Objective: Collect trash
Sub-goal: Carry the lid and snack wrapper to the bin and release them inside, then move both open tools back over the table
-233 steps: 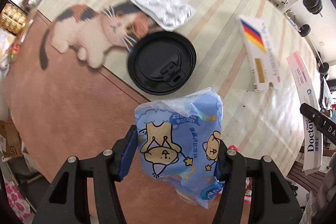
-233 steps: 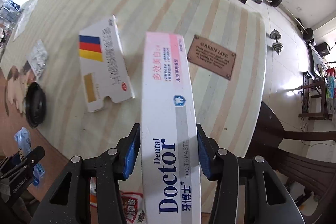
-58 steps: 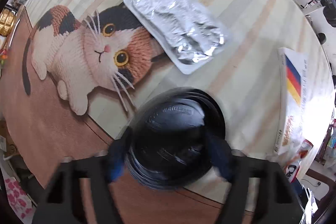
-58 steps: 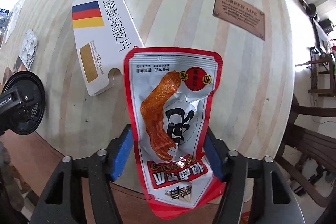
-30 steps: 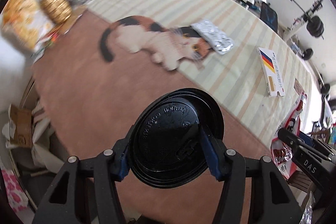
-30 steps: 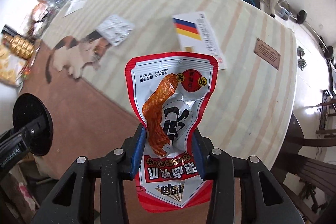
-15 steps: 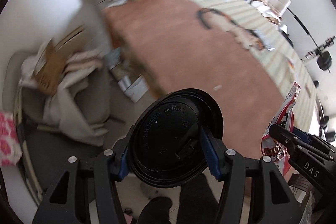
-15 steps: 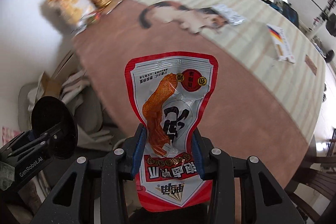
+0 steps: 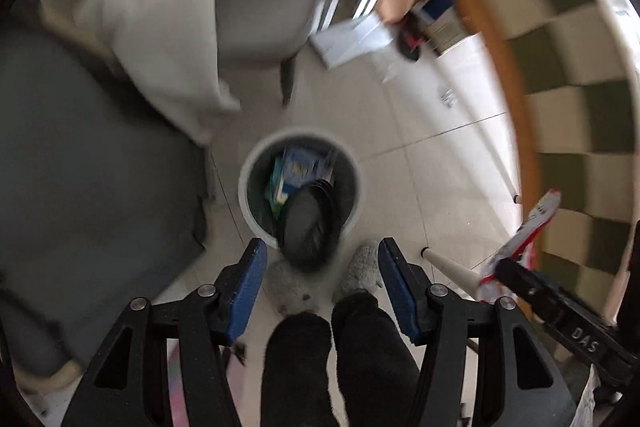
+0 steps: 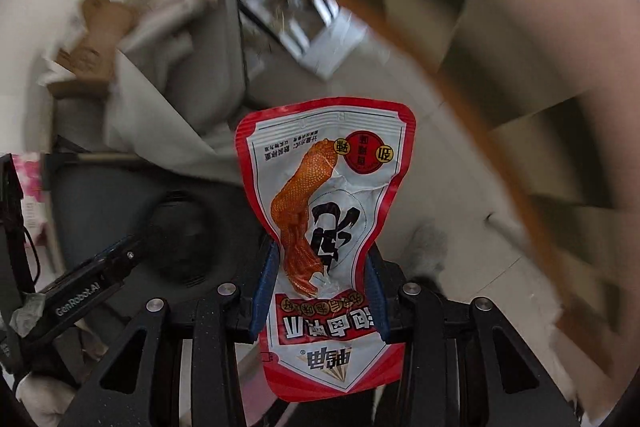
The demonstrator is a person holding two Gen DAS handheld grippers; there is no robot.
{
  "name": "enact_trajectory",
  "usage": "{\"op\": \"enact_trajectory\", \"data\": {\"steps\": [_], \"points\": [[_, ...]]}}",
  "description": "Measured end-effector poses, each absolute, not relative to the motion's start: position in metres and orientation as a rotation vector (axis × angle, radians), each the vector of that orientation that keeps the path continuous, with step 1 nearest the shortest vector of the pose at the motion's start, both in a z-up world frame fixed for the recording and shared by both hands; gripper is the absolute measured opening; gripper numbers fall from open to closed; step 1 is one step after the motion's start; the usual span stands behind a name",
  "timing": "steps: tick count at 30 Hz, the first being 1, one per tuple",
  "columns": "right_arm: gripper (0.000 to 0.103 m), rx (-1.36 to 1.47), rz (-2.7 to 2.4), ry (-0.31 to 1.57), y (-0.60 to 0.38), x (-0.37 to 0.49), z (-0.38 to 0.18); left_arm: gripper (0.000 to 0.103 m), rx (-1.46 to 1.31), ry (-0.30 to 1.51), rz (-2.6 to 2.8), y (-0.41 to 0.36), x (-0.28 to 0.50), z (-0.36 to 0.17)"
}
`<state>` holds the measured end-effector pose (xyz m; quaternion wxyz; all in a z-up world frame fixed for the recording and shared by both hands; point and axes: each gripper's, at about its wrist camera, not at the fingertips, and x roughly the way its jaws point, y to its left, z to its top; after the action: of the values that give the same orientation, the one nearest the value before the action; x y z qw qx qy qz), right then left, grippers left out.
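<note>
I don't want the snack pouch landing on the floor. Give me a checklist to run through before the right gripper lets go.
1. Right gripper shut on the red snack pouch: ok, blue pads press both its sides.
2. Right gripper above the trash bin: not ok; in the left wrist view the pouch hangs off to the right of the bin, over floor tiles.
3. Left gripper out of the drop path: cannot tell; it is open right above the bin.
4. Black lid inside the bin: cannot tell; it is blurred at the near rim.
5. Room in the bin: ok, only a few wrappers show inside.
6. Bin upright: ok.
</note>
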<state>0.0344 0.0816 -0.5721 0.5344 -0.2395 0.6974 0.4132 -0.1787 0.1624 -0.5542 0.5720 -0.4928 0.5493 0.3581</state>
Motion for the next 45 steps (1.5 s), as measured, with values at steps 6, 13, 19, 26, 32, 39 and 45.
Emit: {"op": "enact_trajectory", "data": {"steps": [6, 13, 19, 26, 32, 39, 45], "points": [[0.043, -0.583, 0.997, 1.796, 0.106, 0.013, -0.714, 0.070, -1.319, 1.260, 0.840, 0.181, -0.208, -0.678], [0.071, -0.658, 1.051, 1.876, 0.131, -0.009, -0.814, 0.098, -1.272, 1.316, 0.969, 0.186, -0.237, -0.735], [0.096, -0.847, 1.055, 1.704, 0.134, -0.021, -0.812, 0.098, -1.144, 1.395, 1.075, 0.179, -0.245, -0.727], [0.100, -0.977, 1.050, 1.489, 0.134, -0.027, -0.770, 0.098, -1.068, 1.390, 1.101, 0.171, -0.237, -0.690], [0.100, -0.989, 1.071, 1.403, 0.129, -0.024, -0.722, 0.098, -1.048, 1.353, 1.113, 0.161, -0.236, -0.648], [0.100, -0.960, 1.103, 1.360, 0.114, -0.026, -0.640, 0.098, -1.048, 1.307, 1.128, 0.141, -0.243, -0.577], [0.100, -0.934, 1.131, 1.316, 0.089, -0.032, -0.553, 0.098, -1.023, 1.280, 1.121, 0.117, -0.250, -0.496]]}}
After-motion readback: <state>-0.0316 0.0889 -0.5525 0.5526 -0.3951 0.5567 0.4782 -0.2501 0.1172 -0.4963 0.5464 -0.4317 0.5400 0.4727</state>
